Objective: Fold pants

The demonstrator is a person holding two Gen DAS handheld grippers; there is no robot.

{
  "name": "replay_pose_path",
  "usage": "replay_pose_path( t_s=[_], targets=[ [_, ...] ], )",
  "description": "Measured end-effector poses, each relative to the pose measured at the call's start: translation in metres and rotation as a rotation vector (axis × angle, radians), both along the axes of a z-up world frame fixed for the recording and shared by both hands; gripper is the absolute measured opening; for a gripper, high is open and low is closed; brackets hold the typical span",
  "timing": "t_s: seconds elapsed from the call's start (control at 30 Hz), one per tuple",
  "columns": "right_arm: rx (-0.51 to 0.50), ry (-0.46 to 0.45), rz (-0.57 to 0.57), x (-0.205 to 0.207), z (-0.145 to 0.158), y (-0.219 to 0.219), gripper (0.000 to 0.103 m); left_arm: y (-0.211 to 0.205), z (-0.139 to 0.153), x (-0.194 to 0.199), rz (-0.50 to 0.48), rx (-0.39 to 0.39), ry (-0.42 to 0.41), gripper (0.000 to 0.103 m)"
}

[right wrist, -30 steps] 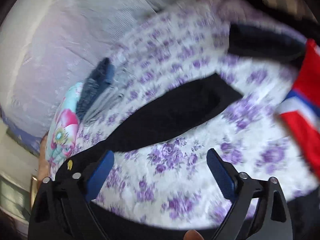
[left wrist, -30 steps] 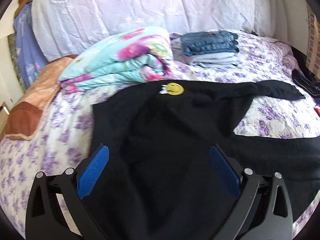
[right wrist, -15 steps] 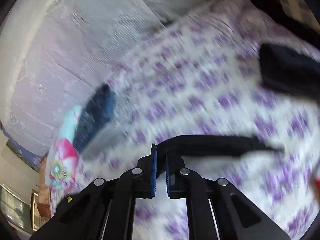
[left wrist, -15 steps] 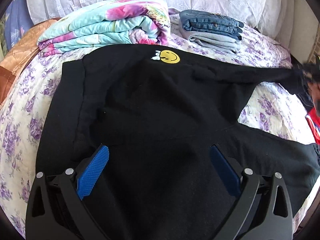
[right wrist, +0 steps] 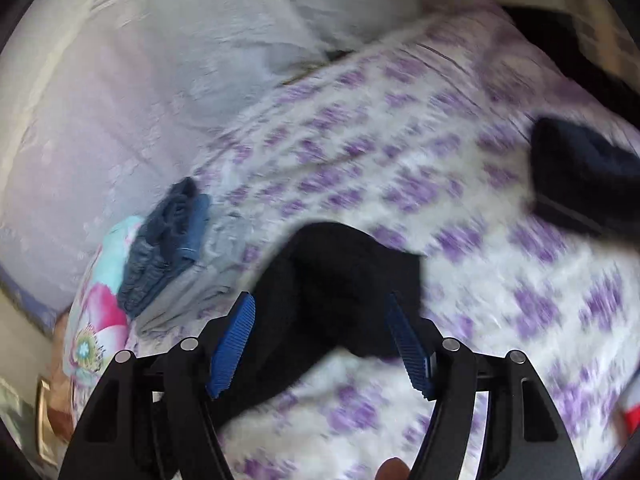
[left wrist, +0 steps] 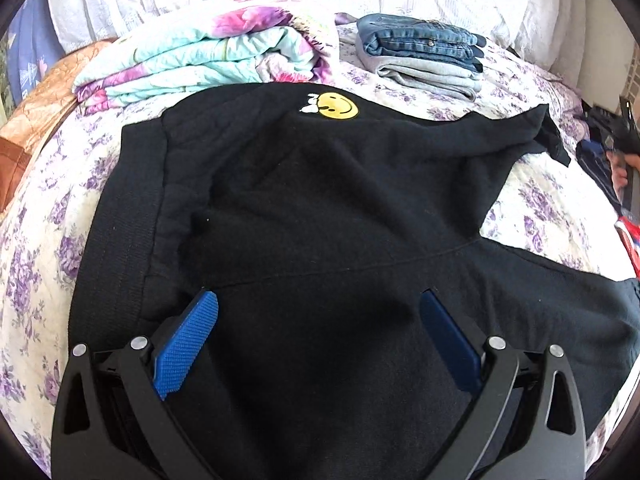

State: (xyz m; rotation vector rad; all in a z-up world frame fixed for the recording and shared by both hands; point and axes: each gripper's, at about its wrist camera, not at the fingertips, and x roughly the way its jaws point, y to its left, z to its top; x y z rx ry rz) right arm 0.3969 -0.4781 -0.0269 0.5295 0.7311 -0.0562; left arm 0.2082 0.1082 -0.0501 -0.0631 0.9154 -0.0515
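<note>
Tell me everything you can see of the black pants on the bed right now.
The black soft-knit pants lie spread on the purple-flowered bedspread, ribbed waistband at left, a yellow smiley patch near the far edge. Both legs run rightward, wrinkled. The left gripper hovers open over them; the right gripper is opening around one leg's end.

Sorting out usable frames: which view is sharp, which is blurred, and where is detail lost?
Left wrist view: sharp, daylit; the black pants swallow fold detail, the smiley patch reads clearly. Right wrist view: motion-blurred bedspread and pant leg; only the right gripper is crisp.
</note>
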Motion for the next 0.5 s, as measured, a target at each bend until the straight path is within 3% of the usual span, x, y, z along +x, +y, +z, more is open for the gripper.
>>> replay_pose_path(
  t_s=[0.13, 0.23, 0.27, 0.3, 0.37, 0.5],
  targets=[
    [0.002, 0.083, 0.039, 0.013, -0.043, -0.008, 0.07, -0.006, 0.0, -0.001, -0.018, 0.024, -0.006, 0.099],
    [0.026, 0.052, 0.1, 0.032, -0.056, 0.0, 0.069, -0.006, -0.004, 0.002, -0.016, 0.032, 0.013, 0.099],
    [0.012, 0.031, 0.118, 0.039, -0.058, 0.006, 0.061, -0.005, -0.005, 0.003, -0.013, 0.032, 0.018, 0.099],
    [-0.008, 0.031, 0.132, 0.045, -0.059, 0.012, 0.038, -0.004, -0.007, 0.004, -0.008, 0.029, 0.023, 0.099],
    [-0.028, 0.051, 0.153, 0.048, -0.054, 0.022, 0.018, -0.003, -0.008, 0.004, -0.002, 0.022, 0.029, 0.099],
    [-0.126, -0.043, 0.129, 0.013, 0.004, 0.019, 0.018, -0.001, -0.009, 0.005, 0.005, 0.017, 0.032, 0.099]
  ],
)
